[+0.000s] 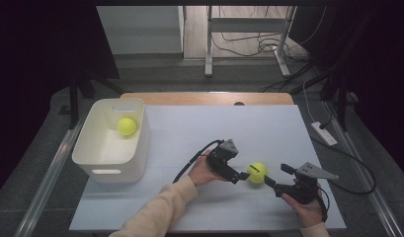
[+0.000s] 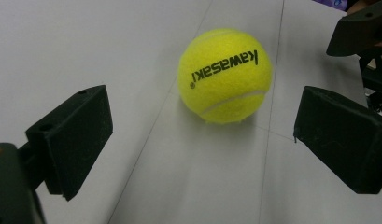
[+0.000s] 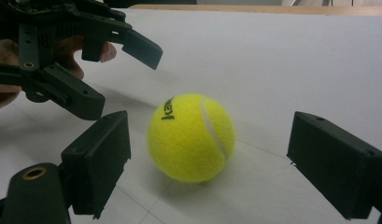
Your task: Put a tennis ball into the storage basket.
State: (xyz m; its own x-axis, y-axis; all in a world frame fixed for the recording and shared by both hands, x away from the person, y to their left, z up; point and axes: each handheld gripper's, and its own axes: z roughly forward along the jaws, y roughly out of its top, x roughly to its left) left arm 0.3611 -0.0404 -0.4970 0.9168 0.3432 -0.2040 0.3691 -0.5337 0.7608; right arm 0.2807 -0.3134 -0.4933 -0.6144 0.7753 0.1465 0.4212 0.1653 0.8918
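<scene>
Both claws stand released: your left gripper [image 1: 245,175] and your right gripper [image 1: 269,181] have jaws spread wide, nothing pinched, w/ the tennis ball [image 1: 257,173] sitting on the table between them. Ball rests on the white table top [image 1: 229,128], just ahead of each claw's tips and touching neither pad, per both gripper views.

Hard to see, big to small: the room beyond the table's far edge is dark, detail lost there. Your left forearm, in a cream sleeve [image 1: 160,210], is cut off at the bottom edge of the high view; your right hand [image 1: 308,205] is cut at the wrist too. The white bin [image 1: 110,160] sits well to the left of the left claw, a 2nd yellow ball [image 1: 126,126] inside it near the far wall; no print legible on that one. In the right gripper view the ball [image 3: 191,136] hides most of its lettering, approx. "kaw" readable at the seam side.

Writing: left gripper view shows the ball [image 2: 225,75] stamped "kawasaki" in black, upside down to that camera, w/ a tiny ® mark beside it.
</scene>
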